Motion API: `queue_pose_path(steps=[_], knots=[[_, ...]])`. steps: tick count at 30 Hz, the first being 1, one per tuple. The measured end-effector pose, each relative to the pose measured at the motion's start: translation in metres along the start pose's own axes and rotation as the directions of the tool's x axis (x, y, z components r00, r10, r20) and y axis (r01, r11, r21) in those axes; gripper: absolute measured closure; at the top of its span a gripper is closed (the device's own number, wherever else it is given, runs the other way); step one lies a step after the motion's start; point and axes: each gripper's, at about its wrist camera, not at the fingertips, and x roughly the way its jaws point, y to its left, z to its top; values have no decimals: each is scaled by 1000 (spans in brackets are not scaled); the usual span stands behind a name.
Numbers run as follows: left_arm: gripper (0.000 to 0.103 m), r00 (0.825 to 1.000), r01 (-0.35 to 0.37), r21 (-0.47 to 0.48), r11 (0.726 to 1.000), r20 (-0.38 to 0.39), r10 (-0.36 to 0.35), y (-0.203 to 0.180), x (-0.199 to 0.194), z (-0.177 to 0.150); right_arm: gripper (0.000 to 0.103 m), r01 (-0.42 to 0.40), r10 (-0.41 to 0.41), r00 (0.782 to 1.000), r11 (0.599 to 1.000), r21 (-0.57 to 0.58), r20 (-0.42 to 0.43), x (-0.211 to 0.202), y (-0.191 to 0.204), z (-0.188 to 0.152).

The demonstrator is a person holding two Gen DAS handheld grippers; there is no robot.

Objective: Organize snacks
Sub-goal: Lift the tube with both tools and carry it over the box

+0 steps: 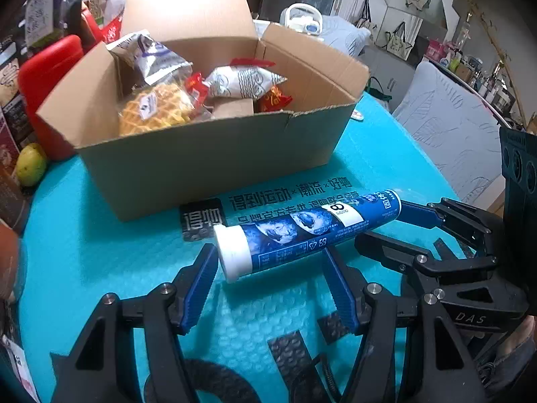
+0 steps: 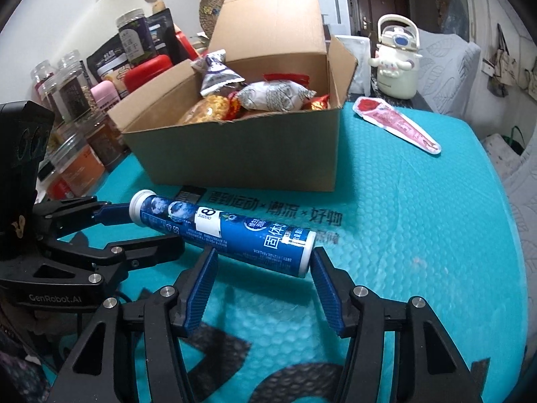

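Near the box (image 1: 214, 164), both grippers (image 1: 268, 268) (image 2: 265, 268) pinch the blue tube (image 1: 302, 231), one at each end, which could slip if either pull diverges.

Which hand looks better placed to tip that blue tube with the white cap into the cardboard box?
Probably left: the left gripper grips the capped end of the blue tube, nearer the open cardboard box than the end at the right gripper.

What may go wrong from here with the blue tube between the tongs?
1. The blue tube sits skew in the left tongs and right tongs, near its ends; being round, it may slip out.
2. The cardboard box is high and nearly full, so the tube may hit its wall.
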Motion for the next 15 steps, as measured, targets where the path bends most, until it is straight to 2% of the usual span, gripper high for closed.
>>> queue_pose_path(steps=[6,15], knots=[[39,998,-5,3,1000,66,5,0,-28,0,46,14,-13,998,999,-28,57,-20,15,6],[39,985,-19,11,1000,170,17,3,-70,16,46,28,-16,990,996,-80,143,-47,37,33]])
